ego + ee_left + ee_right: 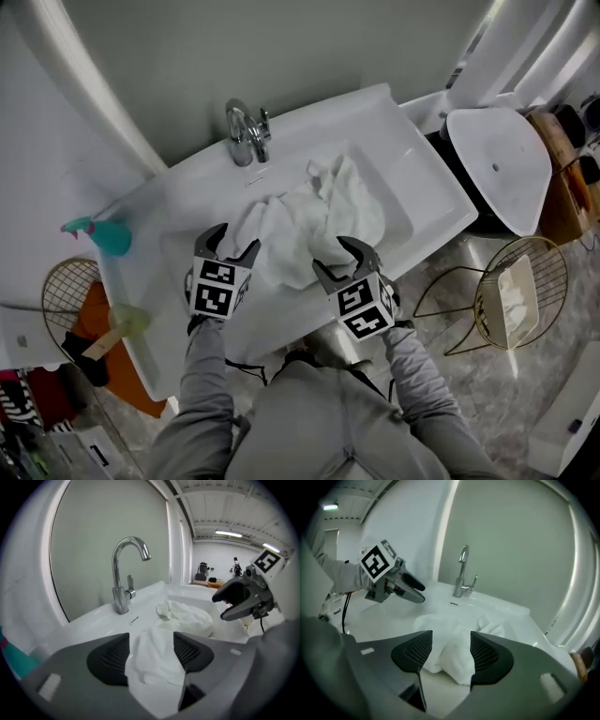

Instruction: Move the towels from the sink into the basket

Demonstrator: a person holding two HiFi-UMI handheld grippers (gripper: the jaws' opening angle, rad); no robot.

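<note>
Both tongs are standing released at the near edge of the sink. The left gripper is reaching in at the basin's left end and the right gripper near the middle of that edge. Each has its jaws apart, with towel cloth showing in the gap but not clamped.

The towels are lying crumpled in the basin as one white heap. Its long axis is running along the sink's length, from the left end by the left gripper toward the right end. One raised fold is pointing toward the faucet at the back edge.

Only the head view is taking in the wire basket on the floor off the sink's right end, well apart from the towels, with something white inside. It alone is also showing a teal spray bottle at the sink's left corner.

The left gripper view is giving what the head view is not: cloth rising between its ribbed pads and lying close to the right one, though contact cannot be told. The right gripper view is showing a rounded fold sitting just beyond its own pads, with the left gripper hanging over the basin's far end.
</note>
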